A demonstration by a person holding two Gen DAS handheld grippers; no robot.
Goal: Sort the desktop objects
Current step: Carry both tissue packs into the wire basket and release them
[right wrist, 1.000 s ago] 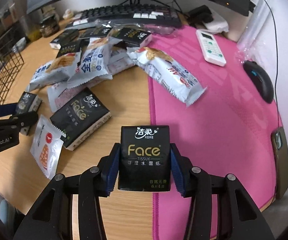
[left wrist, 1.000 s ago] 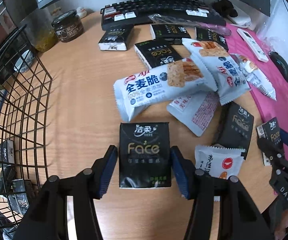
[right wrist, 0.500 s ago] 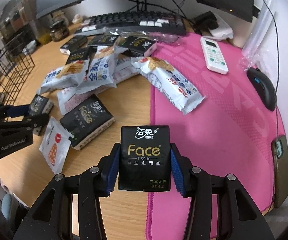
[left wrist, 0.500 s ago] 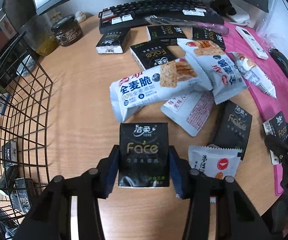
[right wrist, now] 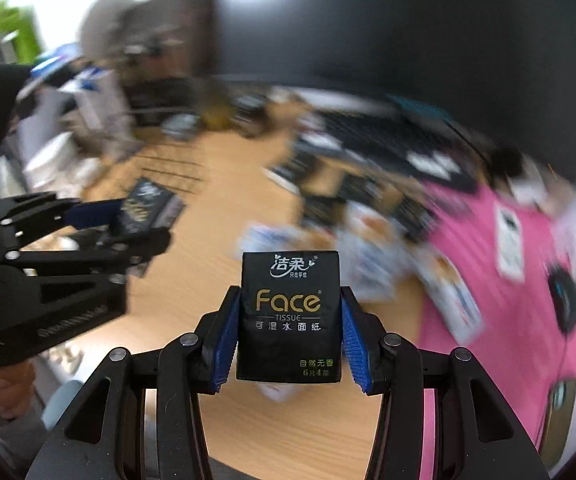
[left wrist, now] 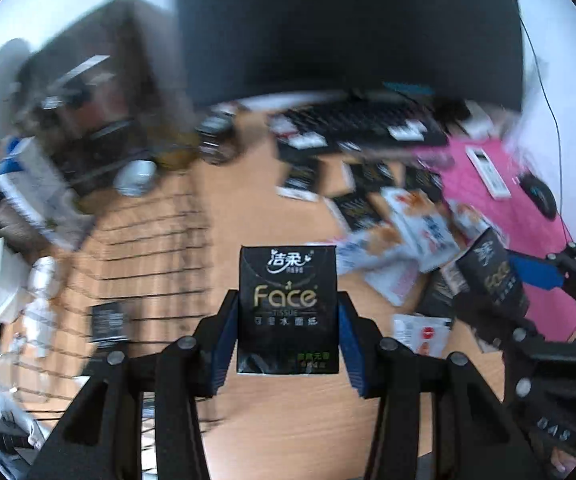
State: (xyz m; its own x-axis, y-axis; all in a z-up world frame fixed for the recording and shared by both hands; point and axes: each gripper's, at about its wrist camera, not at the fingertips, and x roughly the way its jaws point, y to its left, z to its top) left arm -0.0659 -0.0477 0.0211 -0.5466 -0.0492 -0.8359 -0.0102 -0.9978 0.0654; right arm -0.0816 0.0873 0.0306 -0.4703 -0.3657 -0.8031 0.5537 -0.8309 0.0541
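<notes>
My left gripper (left wrist: 287, 316) is shut on a black "Face" tissue pack (left wrist: 287, 276), held upright above the wooden desk (left wrist: 280, 420). Another black "Face" tissue pack (right wrist: 290, 296) is clamped upright between the blue pads of my right gripper (right wrist: 290, 324), also off the desk. In the left wrist view the right gripper (left wrist: 502, 286) and its pack (left wrist: 494, 272) hang at the right. The right wrist view has the left gripper (right wrist: 128, 226) with its pack (right wrist: 148, 202) at the left. Both views are blurred by motion.
A black wire basket (left wrist: 148, 240) stands at the left with a black pack (left wrist: 110, 320) inside. Snack packets (left wrist: 408, 232) and more black packs lie mid-desk. Behind are a keyboard (left wrist: 360, 124), monitor (left wrist: 348, 28) and jar (left wrist: 216, 136). A pink mat (left wrist: 508, 200) holds a remote (left wrist: 488, 172) and mouse (left wrist: 538, 196).
The left gripper closed on the pack that lay on the desk and lifted it. Both grippers rose with their packs, and the views swung up and toward the basket side.
</notes>
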